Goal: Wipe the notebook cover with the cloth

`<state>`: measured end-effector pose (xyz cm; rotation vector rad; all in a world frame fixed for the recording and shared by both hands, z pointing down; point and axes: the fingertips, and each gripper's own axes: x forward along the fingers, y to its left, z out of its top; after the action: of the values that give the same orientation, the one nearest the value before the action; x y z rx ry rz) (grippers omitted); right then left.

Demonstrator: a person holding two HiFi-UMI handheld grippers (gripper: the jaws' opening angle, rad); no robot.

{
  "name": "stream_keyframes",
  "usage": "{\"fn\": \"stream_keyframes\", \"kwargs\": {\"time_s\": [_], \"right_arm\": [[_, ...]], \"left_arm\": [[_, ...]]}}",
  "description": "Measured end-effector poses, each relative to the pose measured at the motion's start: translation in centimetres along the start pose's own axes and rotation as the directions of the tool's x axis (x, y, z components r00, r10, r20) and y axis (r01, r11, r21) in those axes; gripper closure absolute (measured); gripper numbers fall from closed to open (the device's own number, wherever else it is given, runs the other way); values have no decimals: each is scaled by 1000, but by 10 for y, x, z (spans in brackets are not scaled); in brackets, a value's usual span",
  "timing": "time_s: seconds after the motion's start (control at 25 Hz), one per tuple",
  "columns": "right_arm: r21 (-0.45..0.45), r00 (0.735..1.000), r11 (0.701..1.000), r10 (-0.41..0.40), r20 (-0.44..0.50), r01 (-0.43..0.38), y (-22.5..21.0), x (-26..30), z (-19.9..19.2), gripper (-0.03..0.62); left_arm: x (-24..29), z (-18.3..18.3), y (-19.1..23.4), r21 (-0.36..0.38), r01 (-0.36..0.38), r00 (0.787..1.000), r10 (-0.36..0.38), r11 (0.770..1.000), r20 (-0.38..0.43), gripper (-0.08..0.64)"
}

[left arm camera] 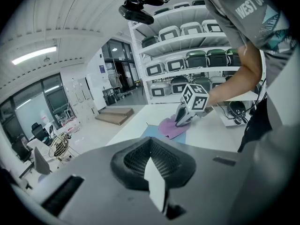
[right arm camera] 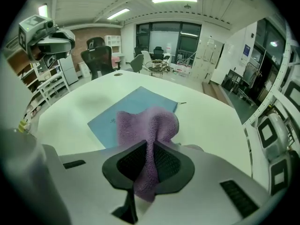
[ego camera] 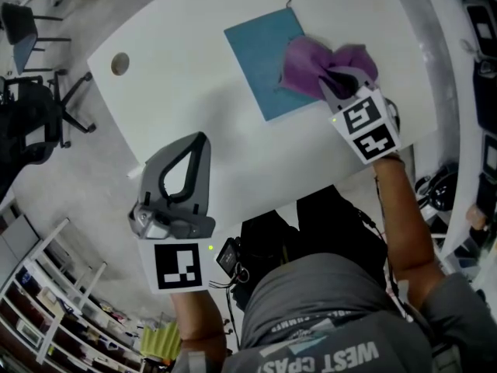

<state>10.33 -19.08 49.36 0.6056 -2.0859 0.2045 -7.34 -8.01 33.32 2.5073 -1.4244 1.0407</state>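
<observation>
The blue notebook (ego camera: 256,53) lies closed and flat on the far half of the white desk (ego camera: 178,92), at a slant to the desk's edges, with one corner close to the far edge. A thin dark strand (ego camera: 291,0) pokes out from that far corner. The purple cloth (ego camera: 307,64) sits bunched on the notebook's right side, covering its right edge and spilling past it onto the bare desk.

The right claw (ego camera: 334,80) comes in from the desk's right edge, pointing steeply down, and its jaws are pinched tight on a fold of the cloth. In the right gripper view the fold runs between the dark pads (right arm camera: 126,165) and hangs toward the camera, while the rest of the cloth spreads over the cover in front. The marker cube (ego camera: 365,123) rides behind the jaws, with the person's bare forearm (ego camera: 404,208) behind it.

The left claw (ego camera: 202,140) is at the desk's near edge, well apart from notebook and cloth, pointing toward the desk's middle. Its jaws are drawn together at the tips with nothing between them, and only white desk shows through the loop they form. Whether it touches the desk I cannot tell.

A round cable hole (ego camera: 119,63) sits near the desk's left end. Black office chairs (ego camera: 31,123) stand on the floor beyond that end. In the left gripper view a rack of shelves (left arm camera: 197,55) holding grey cases stands behind the person
</observation>
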Motion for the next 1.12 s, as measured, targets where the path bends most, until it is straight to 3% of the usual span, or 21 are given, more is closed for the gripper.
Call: {"fn": "stream_keyframes", "kwargs": {"time_s": [0.44,0.8,1.12], "right_arm": [[-87,995,992,94,19,-92,58,1,16,528],[-42,975,975,219,44,-218,108,1,28,528],[-86,965,962,263,19,-260,150,1,28,528]], "left_arm": [[-4,6,-1,5,-6,1000,6,1000,14,557],[-30,7,2,-3,-46,999,46,999,25,557],[-69,13,4,-6,-100,994,100,995,50,557]]}}
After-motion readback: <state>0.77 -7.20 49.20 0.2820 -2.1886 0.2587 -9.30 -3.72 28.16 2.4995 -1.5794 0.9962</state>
